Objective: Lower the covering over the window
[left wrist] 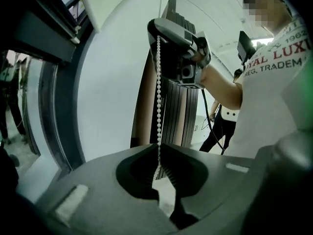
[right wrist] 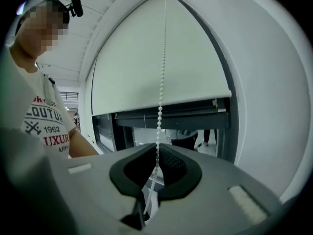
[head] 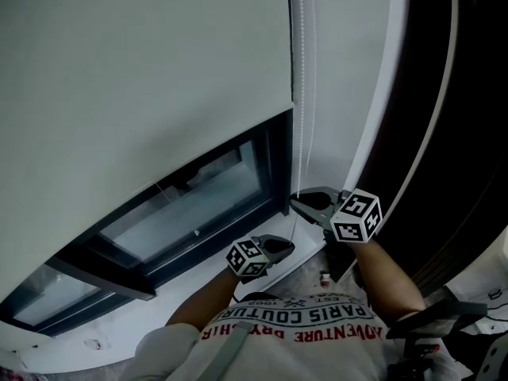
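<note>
Head view: one smooth white roller blind [head: 143, 78]; left tool [head: 284, 246] and right tool [head: 300, 203] each clamp the one white, round-beaded bead chain [right wrist: 161, 82].

One white roller blind [head: 143, 78]. One dark-framed window [head: 190, 213]. One white bead chain [head: 302, 94]. Two grippers, namely the left gripper [head: 279, 247] and the right gripper [head: 305, 201]. Two marker cubes [head: 248, 258], one per gripper. One person in a printed T-shirt [head: 294, 328], with one head camera [right wrist: 76, 5]. One second person in dark clothes [left wrist: 222, 126], farther back in the left gripper view.
</note>
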`<act>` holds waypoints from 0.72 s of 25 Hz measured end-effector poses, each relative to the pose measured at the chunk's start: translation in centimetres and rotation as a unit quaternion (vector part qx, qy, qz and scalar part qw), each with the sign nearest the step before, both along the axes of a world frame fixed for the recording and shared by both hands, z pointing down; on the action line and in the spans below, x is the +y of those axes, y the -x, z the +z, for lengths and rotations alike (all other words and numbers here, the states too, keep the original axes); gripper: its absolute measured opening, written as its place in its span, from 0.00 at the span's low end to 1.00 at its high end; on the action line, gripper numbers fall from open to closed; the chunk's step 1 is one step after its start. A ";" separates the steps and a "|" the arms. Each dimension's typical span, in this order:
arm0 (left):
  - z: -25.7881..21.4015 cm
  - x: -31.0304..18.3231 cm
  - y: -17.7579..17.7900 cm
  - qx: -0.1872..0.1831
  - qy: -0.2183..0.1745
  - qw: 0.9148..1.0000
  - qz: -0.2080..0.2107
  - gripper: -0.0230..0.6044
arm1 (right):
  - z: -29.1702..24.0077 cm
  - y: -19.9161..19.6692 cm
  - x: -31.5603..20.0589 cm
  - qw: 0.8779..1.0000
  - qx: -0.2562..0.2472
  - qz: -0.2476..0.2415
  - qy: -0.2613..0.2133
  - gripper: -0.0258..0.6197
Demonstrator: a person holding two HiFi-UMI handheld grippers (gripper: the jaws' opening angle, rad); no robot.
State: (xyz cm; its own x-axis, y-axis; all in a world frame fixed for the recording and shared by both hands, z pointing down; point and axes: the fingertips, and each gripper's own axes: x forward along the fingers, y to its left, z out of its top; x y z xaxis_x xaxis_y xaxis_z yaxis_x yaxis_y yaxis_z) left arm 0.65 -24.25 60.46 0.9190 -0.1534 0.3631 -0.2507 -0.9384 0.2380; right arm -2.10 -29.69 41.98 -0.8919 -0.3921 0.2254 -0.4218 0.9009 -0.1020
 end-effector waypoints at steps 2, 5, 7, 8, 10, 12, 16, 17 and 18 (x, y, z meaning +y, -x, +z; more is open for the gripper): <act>1.3 0.3 -0.1 -0.011 0.013 1.000 0.004 0.06 | 1.4 -0.1 0.0 1.000 0.003 -0.005 0.015 0.06; 2.3 0.1 -0.2 0.003 0.031 0.999 -0.009 0.06 | 2.4 -0.1 -0.1 0.999 -0.012 -0.007 0.031 0.06; 3.0 -0.1 -0.3 -0.003 0.034 0.999 -0.012 0.06 | 3.3 0.0 -0.2 0.999 -0.002 -0.007 0.032 0.06; 3.7 -0.1 -0.4 -0.011 0.034 0.999 -0.011 0.06 | 3.9 -0.1 -0.3 0.999 0.007 -0.007 0.032 0.06; 4.7 -0.2 -0.5 -0.021 0.037 0.999 -0.014 0.06 | 5.0 -0.4 -0.7 0.999 0.005 -0.002 0.038 0.06; 5.5 0.1 -0.5 -0.029 0.042 0.999 -0.016 0.06 | 5.9 -0.6 -0.7 0.999 0.008 0.002 0.042 0.06; 8.1 2.8 0.0 -0.064 0.057 0.996 -0.006 0.07 | 9.3 -0.1 1.2 0.997 0.054 -0.006 0.055 0.06; 8.4 2.9 0.2 -0.061 0.062 0.996 -0.012 0.07 | 9.7 -0.1 1.2 0.997 0.046 -0.004 0.065 0.06; 8.6 2.7 0.4 -0.056 0.065 0.996 -0.021 0.07 | 9.9 0.0 1.0 0.997 0.038 -0.001 0.073 0.06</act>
